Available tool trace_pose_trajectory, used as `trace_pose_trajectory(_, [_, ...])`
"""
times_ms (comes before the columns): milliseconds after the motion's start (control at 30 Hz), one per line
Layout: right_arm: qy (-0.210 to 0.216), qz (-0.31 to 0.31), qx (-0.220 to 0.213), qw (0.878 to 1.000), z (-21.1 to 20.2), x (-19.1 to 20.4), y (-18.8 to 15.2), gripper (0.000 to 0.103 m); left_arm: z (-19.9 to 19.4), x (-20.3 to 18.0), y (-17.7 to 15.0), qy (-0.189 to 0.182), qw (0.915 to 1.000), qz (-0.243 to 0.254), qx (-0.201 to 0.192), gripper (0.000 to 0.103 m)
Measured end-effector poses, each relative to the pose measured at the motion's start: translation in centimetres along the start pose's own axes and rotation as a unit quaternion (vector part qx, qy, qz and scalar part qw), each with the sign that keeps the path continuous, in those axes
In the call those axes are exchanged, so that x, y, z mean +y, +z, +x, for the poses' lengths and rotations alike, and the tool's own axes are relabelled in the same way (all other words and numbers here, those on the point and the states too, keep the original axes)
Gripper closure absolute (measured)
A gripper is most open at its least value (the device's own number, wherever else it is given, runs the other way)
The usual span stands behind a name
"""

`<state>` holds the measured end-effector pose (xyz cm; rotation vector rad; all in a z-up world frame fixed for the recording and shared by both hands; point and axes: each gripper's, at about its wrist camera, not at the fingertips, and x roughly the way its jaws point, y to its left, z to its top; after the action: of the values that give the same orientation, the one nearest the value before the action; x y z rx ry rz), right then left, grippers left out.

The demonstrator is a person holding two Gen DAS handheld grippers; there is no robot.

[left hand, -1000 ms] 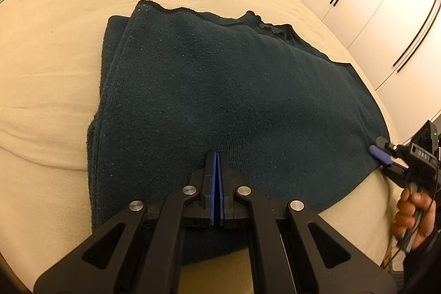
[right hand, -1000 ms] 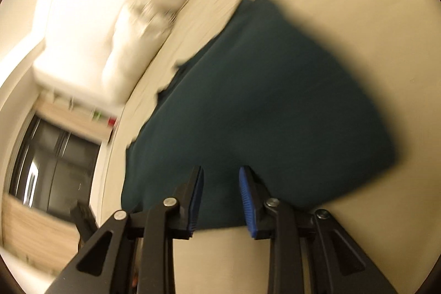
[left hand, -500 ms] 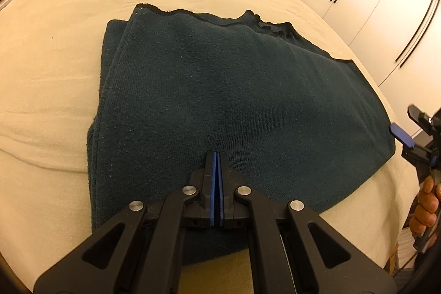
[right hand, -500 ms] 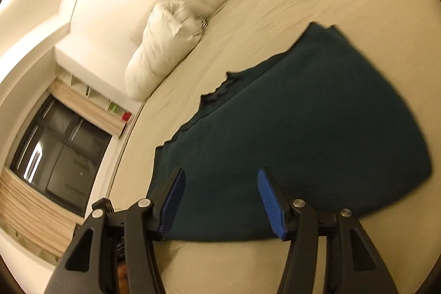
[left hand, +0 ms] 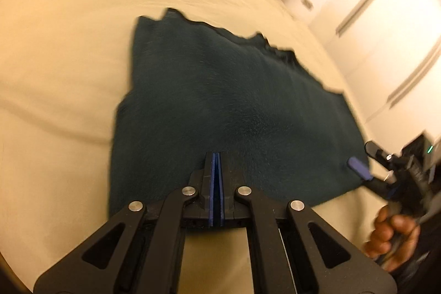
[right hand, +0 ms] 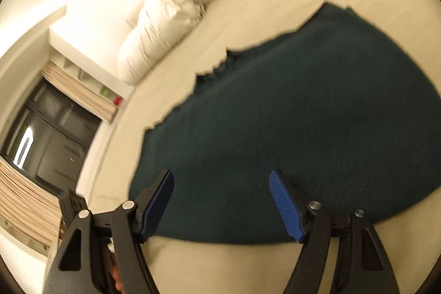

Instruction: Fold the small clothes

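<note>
Dark green and fuzzy, the small garment [left hand: 234,106] lies flat on the cream bed [left hand: 60,51], already folded over itself so that more than one layer shows along its far edge. It sits there because a bed is wide and soft, a good place for folding. The left gripper [left hand: 214,156] is pinched tight, its two blue pads pressed together, and it looks over the near edge of the cloth. Whether any cloth is caught between the pads I cannot tell; none shows in the slit. The right gripper [right hand: 220,181] is spread wide over the near right corner of the garment, with one finger on each side of the cloth below it. It looks ready to come down and pinch that corner, so the next fold can start there. A bare hand [left hand: 394,233] holds its handle. White pillows [right hand: 157,29] rest at the head of the bed, well apart from the cloth, so nothing is in the way of folding.
</note>
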<state>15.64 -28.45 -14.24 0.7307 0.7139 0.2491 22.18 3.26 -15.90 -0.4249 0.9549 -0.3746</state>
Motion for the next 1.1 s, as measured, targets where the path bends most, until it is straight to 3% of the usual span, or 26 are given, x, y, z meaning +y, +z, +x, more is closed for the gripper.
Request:
trace_pose_trajectory(67, [0.013, 0.006, -0.002, 1.000, -0.3, 0.2, 0.3, 0.028, -0.7, 1.4, -0.6, -0.020, 0.9987, -0.047, 0.002, 0.100])
trace_pose_trajectory(167, [0.022, 0.005, -0.002, 1.000, -0.2, 0.8, 0.4, 0.028, -1.8, 3.5, -2.0, -0.057, 0.9892, -0.135, 0.004, 0.098])
trace_pose_trajectory(233, [0.027, 0.006, 0.001, 1.000, 0.1, 1.0, 0.2, 0.028, -2.7, 4.0, -2.8, -0.085, 0.9812, -0.173, -0.004, 0.089])
trace_pose_trajectory(300, [0.032, 0.008, 0.008, 0.999, 0.6, 1.2, -0.1, 0.028, -3.4, 4.3, -3.6, -0.109, 0.9712, -0.211, -0.016, 0.068])
trace_pose_trajectory(367, [0.035, 0.009, 0.010, 0.999, 1.1, 1.4, -0.2, 0.028, -4.3, 4.7, -4.7, -0.147, 0.9538, -0.259, -0.041, 0.000])
trace_pose_trajectory(500, [0.041, 0.016, 0.012, 0.999, 1.0, 1.2, -0.3, 0.028, -4.1, 4.9, -4.7, -0.175, 0.9429, -0.281, -0.040, 0.000])
trace_pose_trajectory(600, [0.044, 0.018, 0.011, 0.999, 1.0, 1.1, -0.4, 0.028, -4.2, 5.8, -4.9, -0.197, 0.9235, -0.324, -0.060, 0.001])
trace_pose_trajectory(767, [0.050, 0.030, 0.014, 0.998, 1.2, 0.9, -0.5, 0.029, -3.3, 6.4, -4.9, -0.166, 0.9107, -0.370, -0.080, 0.004])
trace_pose_trajectory(867, [0.053, 0.028, 0.016, 0.998, 1.4, 1.2, -0.5, 0.029, -3.2, 6.3, -5.1, -0.156, 0.8935, -0.408, -0.106, 0.004])
trace_pose_trajectory(967, [0.060, 0.029, 0.020, 0.998, 1.9, 1.7, -0.1, 0.030, -2.3, 6.3, -4.5, -0.148, 0.8855, -0.425, -0.116, 0.004])
trace_pose_trajectory(1033, [0.064, 0.024, 0.021, 0.997, 2.2, 2.2, 0.4, 0.031, -1.8, 6.0, -3.6, -0.165, 0.8782, -0.432, -0.120, 0.004])
trace_pose_trajectory(1100, [0.063, 0.017, 0.023, 0.998, 2.9, 2.7, 1.1, 0.034, -0.9, 5.7, -2.4, -0.180, 0.8795, -0.423, -0.123, 0.010])
